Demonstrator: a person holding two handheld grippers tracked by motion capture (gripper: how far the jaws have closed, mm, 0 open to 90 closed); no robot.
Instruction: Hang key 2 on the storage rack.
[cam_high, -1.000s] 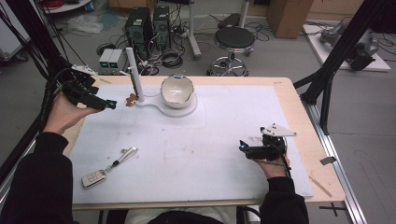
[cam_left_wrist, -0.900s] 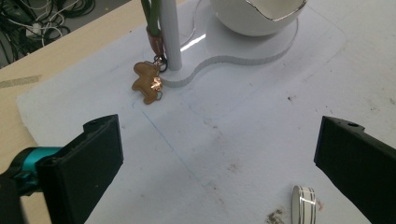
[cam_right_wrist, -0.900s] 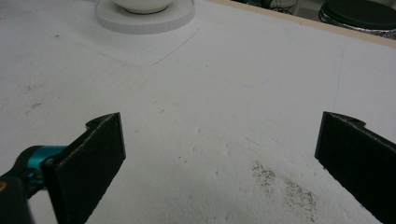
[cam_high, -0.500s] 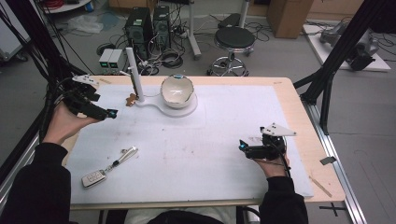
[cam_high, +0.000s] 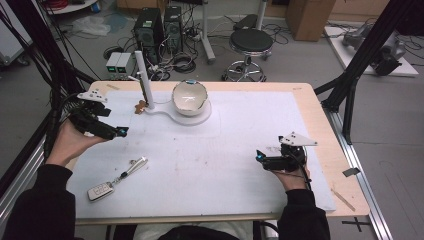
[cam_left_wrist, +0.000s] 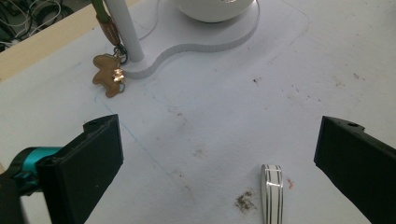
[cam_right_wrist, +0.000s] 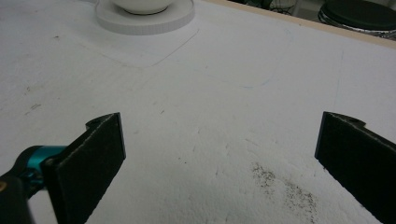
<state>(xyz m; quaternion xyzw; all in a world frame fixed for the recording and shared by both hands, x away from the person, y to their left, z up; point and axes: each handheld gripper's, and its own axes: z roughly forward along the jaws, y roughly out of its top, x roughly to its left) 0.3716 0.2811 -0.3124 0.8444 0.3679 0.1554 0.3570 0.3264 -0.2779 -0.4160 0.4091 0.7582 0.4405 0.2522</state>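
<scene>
Left claw (cam_high: 121, 132) wide open above car key (cam_high: 101, 190); strap tip (cam_left_wrist: 271, 192) between jaws

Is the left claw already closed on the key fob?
No, the left claw is open above the mat, apart from the key fob.

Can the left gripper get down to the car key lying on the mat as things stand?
Probably yes. The left gripper hangs open above the mat, and the car key, with its silver strap end between the wide-apart jaws, lies on bare mat with nothing between.
</scene>
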